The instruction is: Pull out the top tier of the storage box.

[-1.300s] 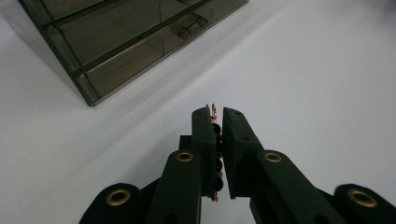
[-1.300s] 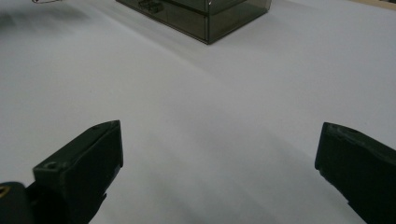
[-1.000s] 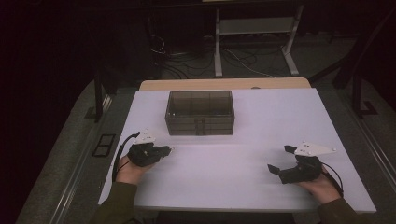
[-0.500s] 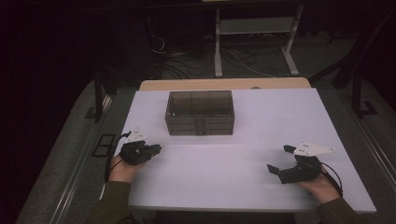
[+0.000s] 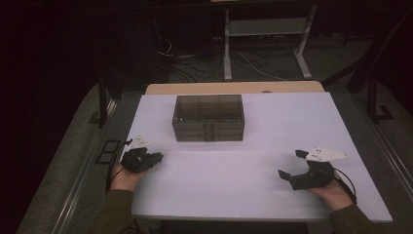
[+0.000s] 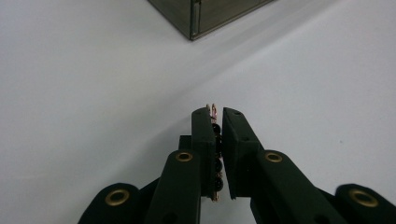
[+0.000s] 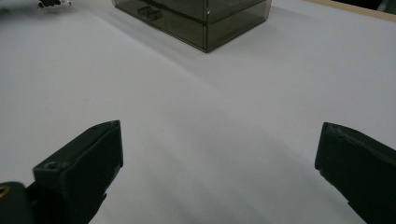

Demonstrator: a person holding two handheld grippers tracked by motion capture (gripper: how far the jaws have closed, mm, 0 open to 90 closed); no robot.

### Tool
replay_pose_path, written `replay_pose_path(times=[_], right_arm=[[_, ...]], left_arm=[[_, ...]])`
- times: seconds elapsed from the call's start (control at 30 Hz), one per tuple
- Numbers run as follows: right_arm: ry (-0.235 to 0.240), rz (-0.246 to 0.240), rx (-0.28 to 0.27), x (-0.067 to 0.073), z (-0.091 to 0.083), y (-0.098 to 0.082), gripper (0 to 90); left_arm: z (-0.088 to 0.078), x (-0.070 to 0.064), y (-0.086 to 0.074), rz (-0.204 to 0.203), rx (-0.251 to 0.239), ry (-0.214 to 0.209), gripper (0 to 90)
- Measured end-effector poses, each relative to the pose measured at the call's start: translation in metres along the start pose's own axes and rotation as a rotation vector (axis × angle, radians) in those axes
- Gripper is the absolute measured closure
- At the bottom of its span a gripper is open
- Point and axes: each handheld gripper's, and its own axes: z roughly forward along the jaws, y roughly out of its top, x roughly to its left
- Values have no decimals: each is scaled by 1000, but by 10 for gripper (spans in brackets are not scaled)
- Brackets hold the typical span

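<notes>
A dark see-through box [image 5: 208, 118] with compartments stands at the back middle of the white board [image 5: 243, 195]. Its corner shows in the left gripper view [image 6: 196, 18], and its front and side show in the right gripper view [image 7: 201, 18]. My left gripper [image 5: 157, 157] lies low at the board's left edge, pointing right. In its own view the left gripper [image 6: 218, 112] is shut on a thin copper-edged strip with dark beads [image 6: 214, 109]. My right gripper [image 5: 290, 163] rests at the near right with its jaws wide apart. Bare board lies between the jaws of the right gripper [image 7: 219, 154].
A wooden table edge [image 5: 234, 88] runs behind the board. A white metal stand [image 5: 265, 29] and loose cables [image 5: 204, 63] lie on the floor beyond. A small black frame [image 5: 107, 151] sits left of the board.
My left hand has drawn back to the left, toward the board's left edge, and sunk a little, jaws still closed. The right hand and the box have not moved.
</notes>
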Motion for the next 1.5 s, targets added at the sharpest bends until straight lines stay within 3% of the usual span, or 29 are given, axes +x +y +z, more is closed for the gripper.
replay_pose_path(times=[0.33,0.73,1.0,1.5], right_arm=[[12,-31,11,4,1,0,5],[15,-30,19,4,1,-1,5],[13,-27,22,3,1,-1,5],[8,-22,25,3,1,-2,5]], left_arm=[[4,2,-4,-1,21,18,817],[2,0,-2,-2,-18,5,639],[0,-3,1,-24,-57,-16,512],[3,-19,8,-2,-93,-42,398]])
